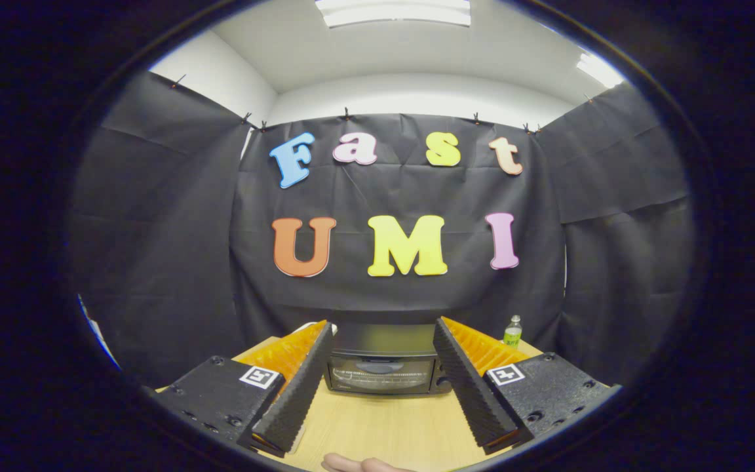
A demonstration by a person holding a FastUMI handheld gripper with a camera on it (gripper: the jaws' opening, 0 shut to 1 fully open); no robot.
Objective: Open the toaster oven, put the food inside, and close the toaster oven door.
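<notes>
A black toaster oven (384, 367) stands at the far side of the wooden table (384, 426), its glass door shut and facing me. My gripper (383, 341) is open, and its two ridged black fingers (299, 387) frame the oven from well in front of it. Nothing lies between them. A pale rounded thing (358, 464), perhaps the food or a hand, shows at the table's near edge below the fingers; I cannot tell which.
A small green-labelled bottle (512, 332) stands on the table to the right of the oven, beyond the right finger. A bit of something white (312, 326) peeks out behind the left finger. Black cloth walls close in the table on three sides.
</notes>
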